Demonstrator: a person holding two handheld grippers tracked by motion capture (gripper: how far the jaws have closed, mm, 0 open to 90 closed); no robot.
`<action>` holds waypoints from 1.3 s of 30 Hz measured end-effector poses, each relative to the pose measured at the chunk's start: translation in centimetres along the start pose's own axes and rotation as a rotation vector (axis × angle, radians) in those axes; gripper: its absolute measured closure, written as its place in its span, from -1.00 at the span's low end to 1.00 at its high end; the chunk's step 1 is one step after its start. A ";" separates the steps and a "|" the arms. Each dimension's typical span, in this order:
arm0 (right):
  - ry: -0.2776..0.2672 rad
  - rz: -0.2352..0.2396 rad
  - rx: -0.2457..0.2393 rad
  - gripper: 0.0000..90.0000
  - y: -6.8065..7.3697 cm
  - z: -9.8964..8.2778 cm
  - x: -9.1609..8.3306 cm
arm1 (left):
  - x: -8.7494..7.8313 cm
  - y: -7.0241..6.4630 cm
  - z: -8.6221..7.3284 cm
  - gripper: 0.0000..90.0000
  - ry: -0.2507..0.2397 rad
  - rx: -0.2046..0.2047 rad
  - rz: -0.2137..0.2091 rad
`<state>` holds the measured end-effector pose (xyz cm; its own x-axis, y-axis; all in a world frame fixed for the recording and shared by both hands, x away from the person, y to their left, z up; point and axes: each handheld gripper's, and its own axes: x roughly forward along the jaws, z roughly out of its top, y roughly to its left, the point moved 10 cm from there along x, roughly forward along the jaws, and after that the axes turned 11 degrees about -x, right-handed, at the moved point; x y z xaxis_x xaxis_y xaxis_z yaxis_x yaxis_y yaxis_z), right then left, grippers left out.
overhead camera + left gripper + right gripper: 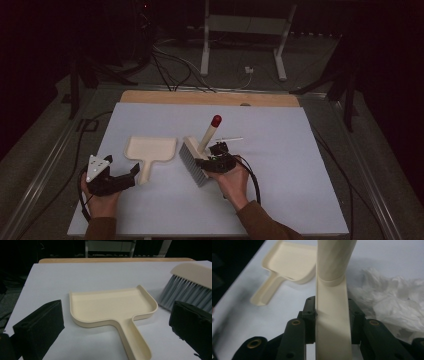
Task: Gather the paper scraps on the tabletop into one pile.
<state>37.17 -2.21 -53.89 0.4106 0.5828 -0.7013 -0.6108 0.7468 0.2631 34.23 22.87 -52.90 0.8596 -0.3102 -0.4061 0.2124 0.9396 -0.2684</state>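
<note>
Looking down in the high view, the right gripper (216, 159) sat at centre frame, pinching the brush (199, 156) by its handle, bristles on the white desk (280, 165). Dustpan (150, 152) lay just left of it; left gripper (131, 173) at lower left, near the pan's handle. Left gripper view: jaws spread wide, nothing btwn them, dustpan (112, 306) at centre. Right gripper view: jaws clamped on brush handle (333, 322), crumpled tissue (392, 302) at right.

dustpan (151, 150) left of brush (197, 157) (both on table (280, 200))
</note>
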 end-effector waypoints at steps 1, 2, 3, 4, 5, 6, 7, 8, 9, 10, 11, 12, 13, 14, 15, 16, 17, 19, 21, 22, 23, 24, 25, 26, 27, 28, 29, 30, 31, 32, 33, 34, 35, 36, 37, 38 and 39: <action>0.001 -0.011 0.005 0.51 -0.3 0.0 0.0 | 0.0 0.0 0.0 -0.99 0.001 0.000 -0.001; 0.003 -0.016 0.012 0.51 -0.5 0.0 0.0 | 0.0 0.0 0.0 -0.99 0.001 -0.001 -0.001; 0.005 -0.024 0.016 0.51 -0.8 0.0 -0.1 | 0.0 0.0 0.0 -0.99 0.001 -0.001 -0.001; 0.005 -0.039 0.016 0.51 -1.1 -0.1 -0.3 | 0.0 0.0 0.0 -0.99 0.001 -0.001 -0.001; 0.005 -0.051 0.017 0.51 -1.4 -0.1 -0.4 | 0.0 0.0 0.0 -0.99 0.002 0.000 -0.001; 0.005 -0.058 0.020 0.51 -1.7 -0.2 -0.6 | 0.0 0.0 0.0 -0.99 0.002 0.000 0.000; 0.004 -0.066 0.022 0.51 -2.0 -0.2 -0.8 | 0.0 0.0 0.0 -0.99 0.002 0.000 0.000; 0.003 -0.074 0.025 0.51 -2.3 -0.2 -1.0 | 0.1 -0.1 0.0 -0.99 0.002 0.000 0.000; 0.004 -0.081 0.025 0.51 -2.5 -0.3 -1.1 | 0.0 -0.1 0.0 -0.99 0.003 0.001 0.001; 0.003 -0.087 0.029 0.51 -2.8 -0.3 -1.3 | 0.0 -0.1 -0.1 -0.99 0.003 0.001 0.001; 0.002 -0.092 0.030 0.51 -3.0 -0.4 -1.4 | 0.1 -0.1 -0.1 -0.99 0.003 0.001 0.000; 0.001 -0.097 0.033 0.51 -3.3 -0.4 -1.6 | 0.1 -0.1 -0.1 -0.99 0.004 0.001 0.001; 0.002 -0.100 0.038 0.51 -3.5 -0.5 -1.7 | 0.1 -0.1 -0.1 -0.99 0.004 0.001 0.001; 0.002 -0.104 0.040 0.51 -3.7 -0.5 -1.8 | 0.1 -0.1 -0.1 -0.99 0.004 0.001 0.001; 0.001 -0.108 0.046 0.51 -3.9 -0.6 -1.9 | 0.1 -0.1 -0.1 -0.99 0.005 0.002 0.001; 0.001 -0.110 0.050 0.51 -4.1 -0.6 -2.0 | 0.1 -0.1 -0.1 -0.99 0.004 0.002 0.001; 0.000 -0.115 0.051 0.51 -4.3 -0.7 -2.1 | 0.1 -0.1 -0.1 -0.99 0.004 0.001 0.001; -0.001 -0.119 0.056 0.51 -4.6 -0.8 -2.3 | 0.1 -0.1 -0.1 -0.99 0.005 0.001 0.001; -0.002 -0.122 0.061 0.51 -4.8 -0.8 -2.5 | 0.1 -0.1 -0.1 -0.99 0.005 0.001 0.001; -0.004 -0.122 0.060 0.51 -4.9 -0.8 -2.5 | 0.1 -0.1 -0.1 -0.99 0.005 0.001 0.000; -0.004 -0.120 0.062 0.51 -4.9 -0.8 -2.5 | 0.1 -0.1 -0.1 -0.99 0.005 0.002 0.000; -0.005 -0.117 0.064 0.51 -4.9 -0.8 -2.5 | 0.1 -0.1 -0.1 -0.99 0.005 0.002 -0.001; -0.007 -0.111 0.065 0.51 -4.8 -0.7 -2.5 | 0.1 -0.1 -0.1 -0.99 0.005 0.002 -0.001; -0.012 -0.103 0.062 0.51 -4.6 -0.6 -2.5 | 0.1 -0.1 -0.1 -0.99 0.005 0.003 0.000; -0.019 -0.097 0.056 0.51 -4.4 -0.5 -2.6 | 0.1 -0.1 -0.1 -0.99 0.005 0.002 0.000; -0.027 -0.084 0.049 0.51 -4.1 -0.4 -2.7 | 0.1 -0.1 -0.1 -0.99 0.004 0.001 0.001; -0.036 -0.070 0.043 0.51 -3.8 -0.2 -2.8 | 0.1 -0.1 -0.1 -0.99 0.004 0.000 0.001; -0.041 -0.052 0.036 0.51 -3.5 -0.1 -2.9 | 0.1 -0.1 -0.1 -0.99 0.004 0.000 0.001; -0.054 -0.029 0.018 0.51 -3.1 0.2 -3.1 | 0.1 -0.1 -0.1 -0.99 0.004 0.001 0.001; -0.063 -0.018 0.011 0.51 -2.8 0.4 -3.3 | 0.1 -0.1 -0.1 -0.99 0.005 0.002 0.001; -0.071 -0.013 0.000 0.51 -2.6 0.7 -3.6 | 0.1 -0.1 -0.1 -0.99 0.005 0.002 0.000; -0.086 0.002 -0.013 0.51 -2.3 1.0 -3.9 | 0.1 -0.1 -0.1 -0.99 0.004 0.002 0.000; -0.101 0.012 -0.013 0.51 -2.1 1.3 -4.3 | 0.1 -0.1 -0.1 -0.99 0.005 0.002 0.000; -0.112 0.012 -0.017 0.51 -2.0 1.6 -4.7 | 0.1 -0.1 -0.1 -0.99 0.004 0.001 0.000; -0.125 0.014 -0.018 0.51 -1.9 2.0 -5.1 | 0.1 0.0 -0.1 -0.99 0.004 0.000 0.000; -0.140 0.015 -0.019 0.51 -1.9 2.3 -5.5 | 0.1 0.0 -0.1 -0.99 0.004 0.000 0.001; -0.156 0.012 -0.016 0.51 -2.1 2.7 -6.0 | 0.1 0.0 -0.1 -0.99 0.003 -0.001 0.000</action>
<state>37.82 -6.37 -48.46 0.5027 0.6349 -0.5866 -0.6265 0.7352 0.2588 34.25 22.79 -52.99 0.8581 -0.3104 -0.4089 0.2116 0.9396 -0.2692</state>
